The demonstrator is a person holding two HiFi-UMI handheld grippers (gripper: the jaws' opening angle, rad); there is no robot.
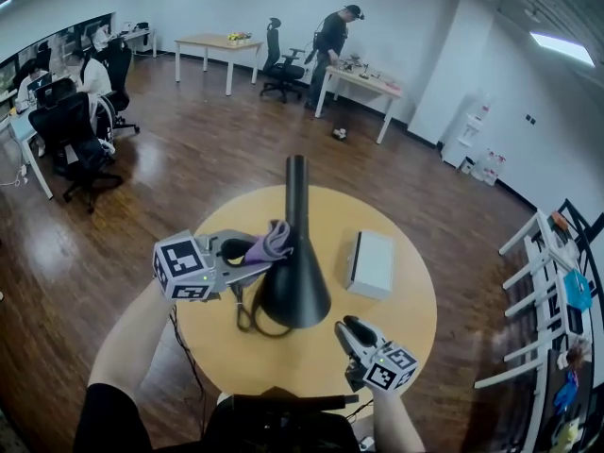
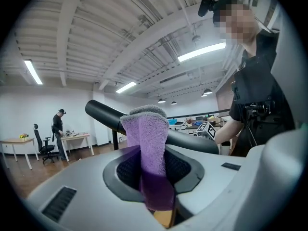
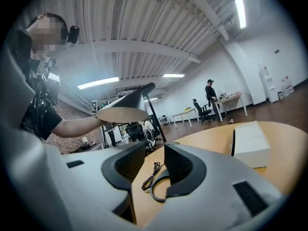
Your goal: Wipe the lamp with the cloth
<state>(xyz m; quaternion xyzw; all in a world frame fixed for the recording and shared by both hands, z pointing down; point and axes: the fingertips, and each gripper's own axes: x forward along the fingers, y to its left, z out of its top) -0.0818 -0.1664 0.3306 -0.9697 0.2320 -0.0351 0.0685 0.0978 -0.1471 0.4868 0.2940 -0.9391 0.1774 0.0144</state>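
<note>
A white box [image 1: 371, 263] lies on the round wooden desk [image 1: 415, 319] to the right of the black lamp [image 1: 294, 286], apart from it. A looped black cable [image 1: 247, 317] lies at the near left of the lamp's cone shade. The lamp stands between the two tools near the middle of the desk, with its stem running away from the person.

The left hand-held gripper [image 1: 247, 253] is clenched on the purple cloth [image 1: 270, 242], which sticks out past the jaws and meets the lamp's dark neck just above the shade. The right hand-held gripper [image 1: 351, 328] is released, its jaws apart with nothing between them. It sits low over the desk at the near right, pointing towards the cable.

Around the desk is a dark wooden floor [image 1: 189, 149] in a white-walled office. There are black office chairs [image 1: 71, 140] on the left and white tables at the back. A person [image 1: 330, 41] stands at one of the tables [image 1: 363, 85], and a white rack [image 1: 547, 281] is on the right.
</note>
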